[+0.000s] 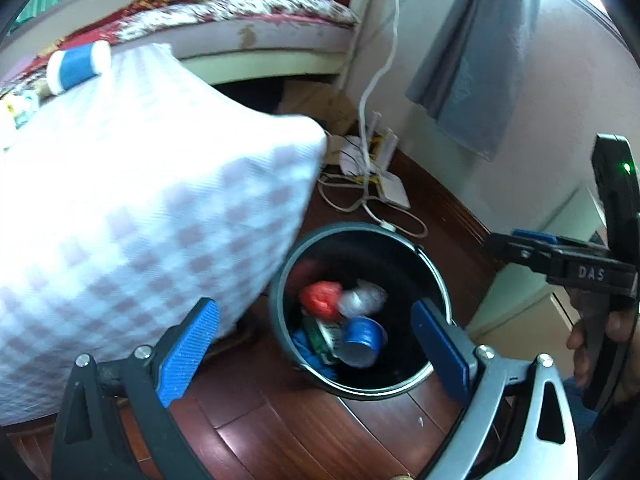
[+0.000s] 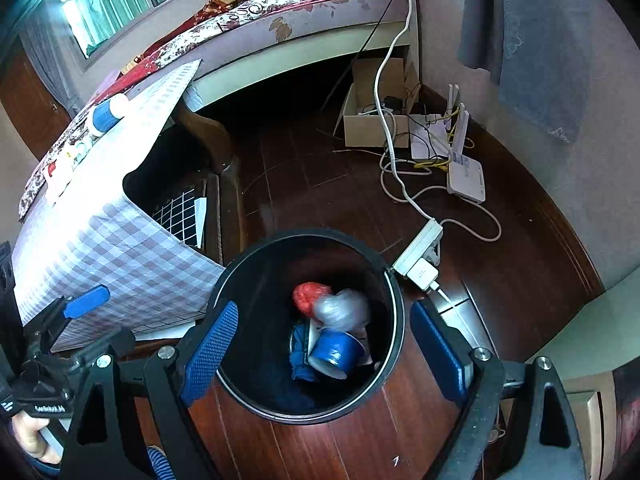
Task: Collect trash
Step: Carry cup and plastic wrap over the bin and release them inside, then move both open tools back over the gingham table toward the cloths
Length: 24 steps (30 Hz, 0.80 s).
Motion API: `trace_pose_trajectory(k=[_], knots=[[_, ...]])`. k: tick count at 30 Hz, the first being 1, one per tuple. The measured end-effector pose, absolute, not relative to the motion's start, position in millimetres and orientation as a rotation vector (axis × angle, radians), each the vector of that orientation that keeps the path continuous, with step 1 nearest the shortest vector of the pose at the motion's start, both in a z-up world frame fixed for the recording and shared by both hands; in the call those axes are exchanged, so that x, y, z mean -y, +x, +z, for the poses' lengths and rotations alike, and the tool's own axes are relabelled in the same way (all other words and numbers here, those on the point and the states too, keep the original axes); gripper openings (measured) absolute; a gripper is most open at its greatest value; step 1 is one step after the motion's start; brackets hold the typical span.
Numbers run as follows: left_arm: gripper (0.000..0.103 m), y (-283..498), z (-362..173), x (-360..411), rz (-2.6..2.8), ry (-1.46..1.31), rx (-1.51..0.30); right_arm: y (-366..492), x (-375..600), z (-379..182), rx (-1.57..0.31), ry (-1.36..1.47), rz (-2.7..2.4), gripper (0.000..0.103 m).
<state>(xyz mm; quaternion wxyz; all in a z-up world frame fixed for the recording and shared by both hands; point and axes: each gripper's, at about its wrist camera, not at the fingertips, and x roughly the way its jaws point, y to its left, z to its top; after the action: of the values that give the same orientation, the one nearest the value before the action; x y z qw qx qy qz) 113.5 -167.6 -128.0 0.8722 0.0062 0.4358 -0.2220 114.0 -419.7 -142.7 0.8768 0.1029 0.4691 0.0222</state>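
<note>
Wooden floor [image 2: 320, 184] rings bin [image 2: 394, 332].

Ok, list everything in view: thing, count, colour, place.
bin: one, black, on the floor below both grippers
red wad: one, in the bin
clear wrapper: one, blurred, in the bin
blue cup: one, in the bin
checked cloth: one, white-lilac, over the table
blue-white bottle: one, on the table
power strip: one, white, beside the bin
router: one, white, by the wall
cardboard box: one, near the bed
bed: one, floral cover
left gripper: open, empty
right gripper: open, empty
</note>
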Motion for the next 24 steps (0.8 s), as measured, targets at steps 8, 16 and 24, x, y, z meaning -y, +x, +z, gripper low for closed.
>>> trace_pose_trajectory(k=[8, 16, 24], knots=[[0.097, 114, -110, 141, -0.367, 0.019, -0.850, 109, 397, -122, -0.946, 0.151, 0.015, 0.089], [0.099, 110, -94, 119, -0.316, 0.009, -0.795, 103, 365, -100, -0.893, 0.068, -0.004, 0.102], [0.101, 111, -76, 72, -0.230, -0.003, -0.751, 112, 320, -77, -0.846, 0.016, 0.057, 0.102]])
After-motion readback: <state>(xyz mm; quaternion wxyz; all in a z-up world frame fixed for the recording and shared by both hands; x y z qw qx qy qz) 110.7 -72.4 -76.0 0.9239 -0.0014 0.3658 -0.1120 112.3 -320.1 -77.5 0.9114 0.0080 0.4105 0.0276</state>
